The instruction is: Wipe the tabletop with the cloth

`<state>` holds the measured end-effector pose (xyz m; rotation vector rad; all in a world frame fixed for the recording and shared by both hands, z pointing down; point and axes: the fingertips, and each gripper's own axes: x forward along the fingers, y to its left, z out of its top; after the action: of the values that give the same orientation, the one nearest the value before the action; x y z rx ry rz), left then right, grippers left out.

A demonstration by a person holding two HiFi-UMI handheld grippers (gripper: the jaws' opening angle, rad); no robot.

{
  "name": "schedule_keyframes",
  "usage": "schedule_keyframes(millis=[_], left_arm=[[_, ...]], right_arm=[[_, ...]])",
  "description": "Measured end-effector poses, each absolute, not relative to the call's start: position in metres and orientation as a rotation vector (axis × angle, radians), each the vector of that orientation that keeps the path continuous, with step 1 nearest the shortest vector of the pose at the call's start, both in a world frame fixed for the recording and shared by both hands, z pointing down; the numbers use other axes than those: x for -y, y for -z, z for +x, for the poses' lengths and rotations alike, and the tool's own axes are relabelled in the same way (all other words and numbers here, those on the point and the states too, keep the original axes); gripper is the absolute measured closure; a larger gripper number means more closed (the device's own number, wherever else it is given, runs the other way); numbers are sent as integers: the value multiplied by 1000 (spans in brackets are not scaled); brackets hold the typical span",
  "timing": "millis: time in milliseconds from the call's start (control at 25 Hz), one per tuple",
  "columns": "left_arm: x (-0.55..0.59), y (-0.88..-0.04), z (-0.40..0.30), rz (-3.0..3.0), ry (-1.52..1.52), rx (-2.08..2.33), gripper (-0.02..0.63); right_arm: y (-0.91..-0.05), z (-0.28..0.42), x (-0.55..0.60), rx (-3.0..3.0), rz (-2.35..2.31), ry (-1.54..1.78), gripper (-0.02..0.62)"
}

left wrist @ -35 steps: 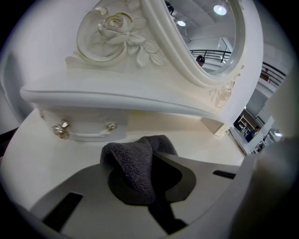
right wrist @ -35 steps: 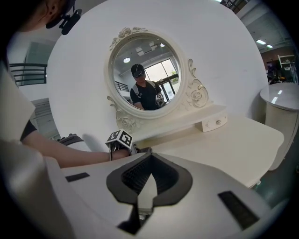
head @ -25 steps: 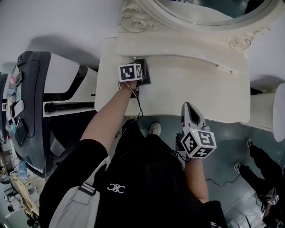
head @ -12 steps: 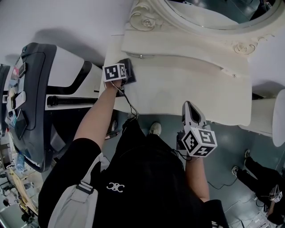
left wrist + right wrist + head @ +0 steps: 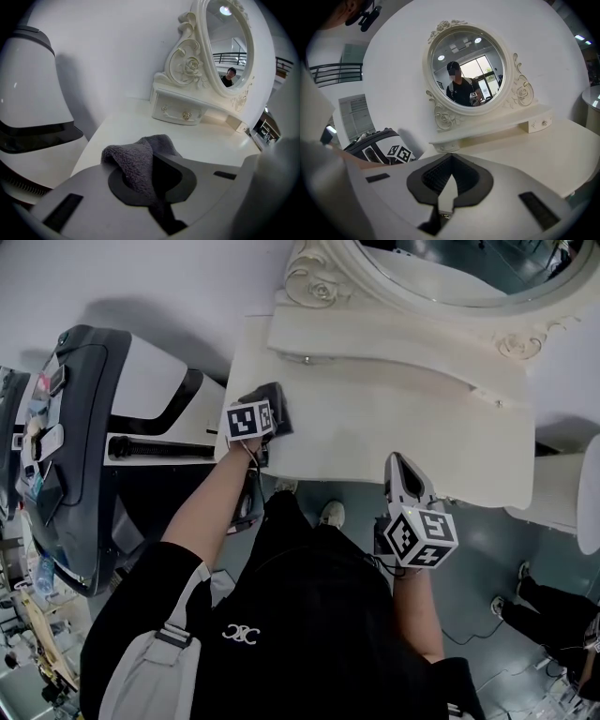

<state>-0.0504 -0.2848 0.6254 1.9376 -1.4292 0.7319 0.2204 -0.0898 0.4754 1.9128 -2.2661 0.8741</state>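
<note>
A dark grey cloth [image 5: 278, 401] lies pressed on the white tabletop [image 5: 394, 427] near its front left corner. My left gripper [image 5: 267, 413] is shut on the cloth, and its marker cube sits just behind it. In the left gripper view the cloth [image 5: 138, 161] bunches up out of the shut left gripper [image 5: 157, 185], with the tabletop [image 5: 201, 143] beyond it. My right gripper [image 5: 397, 465] hangs at the table's front edge, shut on nothing. In the right gripper view the right gripper [image 5: 449, 185] shows its jaws closed together over the tabletop [image 5: 555, 140].
An ornate oval mirror [image 5: 441, 268] on a small drawer shelf [image 5: 375, 343] stands along the table's back. A large white and black machine [image 5: 103, 437] is close on the left. A white round stand [image 5: 567, 493] is at the right. A person's legs [image 5: 553, 601] show at the lower right.
My left gripper has dragged the cloth from beside the drawer shelf out to the left and then toward the table's front left corner. The right gripper has stayed put.
</note>
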Motion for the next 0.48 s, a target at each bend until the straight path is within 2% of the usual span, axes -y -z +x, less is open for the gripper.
schedule_keyframes(millis=[240, 480], left_arm=[[273, -628, -15, 1946, -722, 1377, 588], [275, -629, 60, 2007, -744, 1279, 588]], right_arm=[[-474, 219, 87, 2267, 1915, -868, 584], [-476, 235, 69, 2207, 1983, -872, 584]])
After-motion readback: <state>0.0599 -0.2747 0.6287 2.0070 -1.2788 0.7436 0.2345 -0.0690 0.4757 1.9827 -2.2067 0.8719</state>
